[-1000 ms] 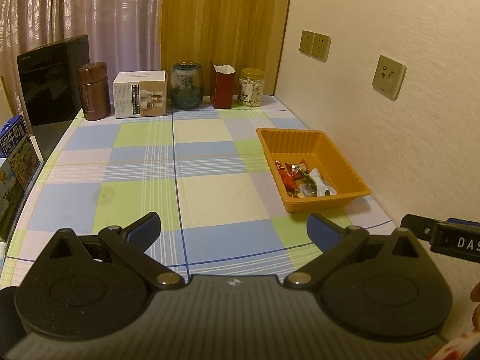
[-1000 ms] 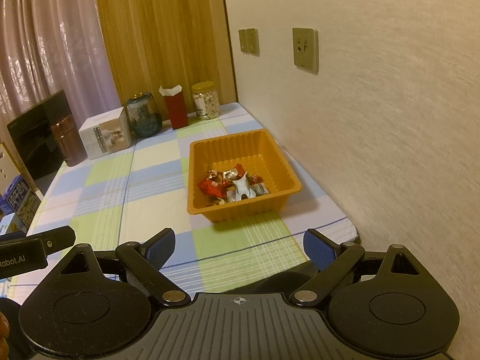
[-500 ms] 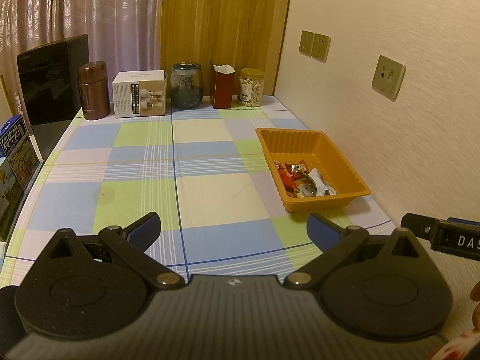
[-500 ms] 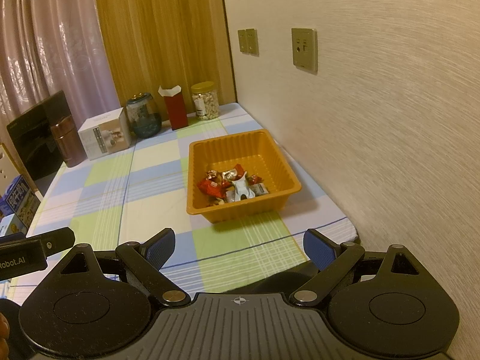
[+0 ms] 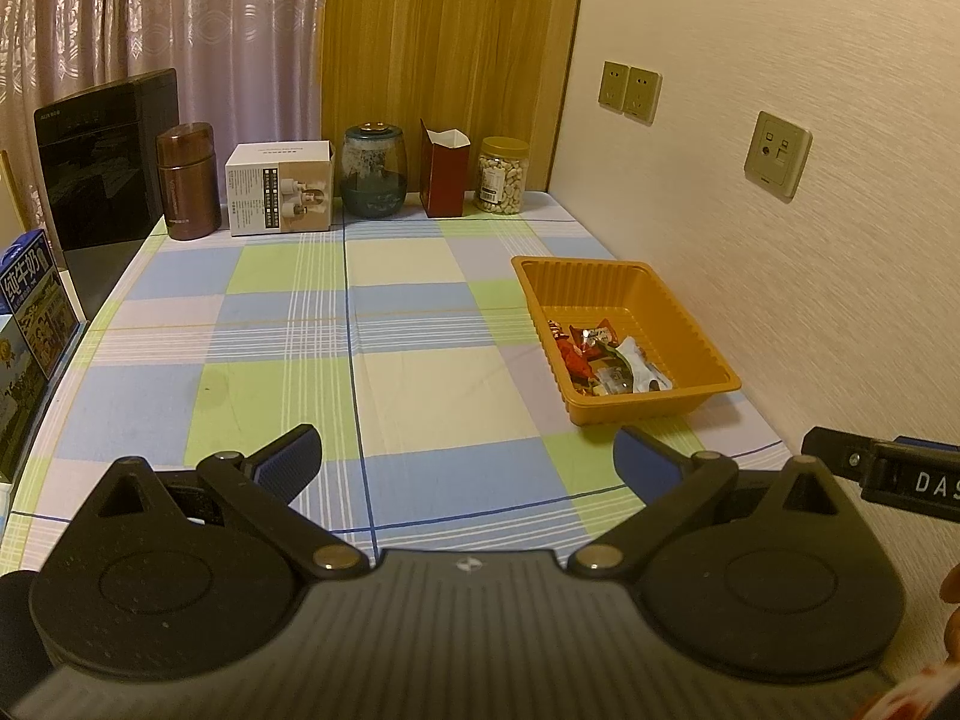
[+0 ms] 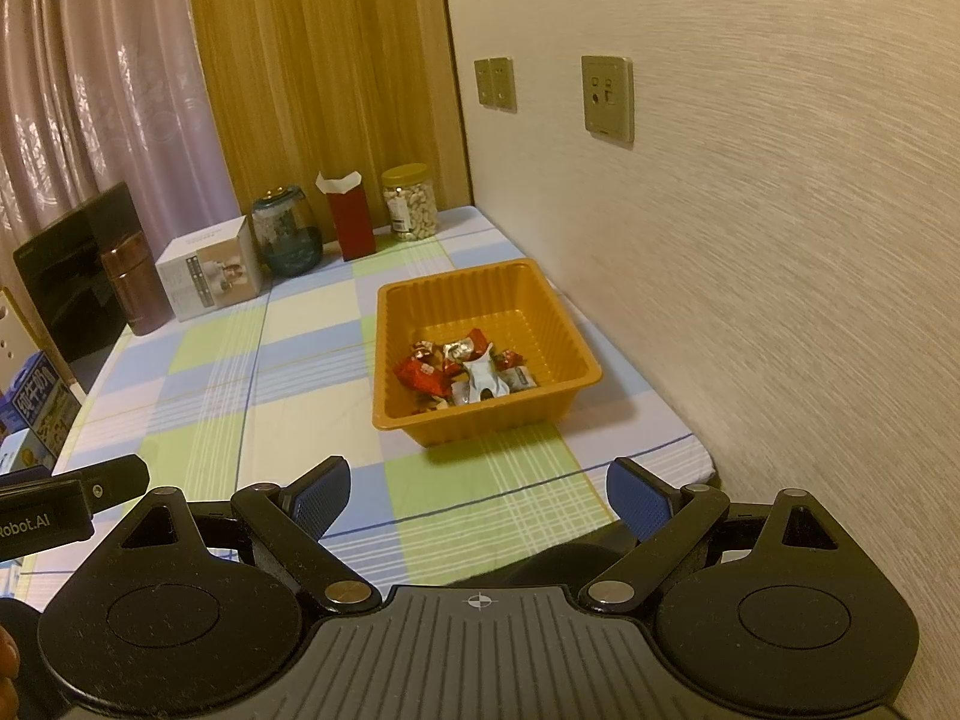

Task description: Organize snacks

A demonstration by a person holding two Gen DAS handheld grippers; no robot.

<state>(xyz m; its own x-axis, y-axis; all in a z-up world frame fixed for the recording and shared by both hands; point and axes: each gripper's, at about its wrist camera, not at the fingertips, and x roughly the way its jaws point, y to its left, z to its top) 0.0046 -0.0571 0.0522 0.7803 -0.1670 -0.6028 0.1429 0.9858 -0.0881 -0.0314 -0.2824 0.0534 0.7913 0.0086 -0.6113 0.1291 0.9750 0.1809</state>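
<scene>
An orange plastic tray (image 5: 690,324) (image 6: 420,312) sits on the checked tablecloth by the right wall. Several wrapped snacks (image 5: 606,357) (image 6: 465,369), red and silver, lie piled in its near half. My left gripper (image 5: 465,459) hangs open above the table's near edge, left of the tray, nothing between its blue pads. My right gripper (image 6: 477,492) is open too, just short of the tray's near rim, and holds nothing. The tip of the other gripper shows at the edge of each view.
Along the back stand a brown flask (image 5: 189,180), a white box (image 5: 279,186), a dark glass jar (image 5: 373,177), a red carton (image 5: 444,168) and a jar of nuts (image 5: 503,174). A black appliance (image 5: 102,168) and milk cartons (image 5: 27,300) line the left side. The wall runs close on the right.
</scene>
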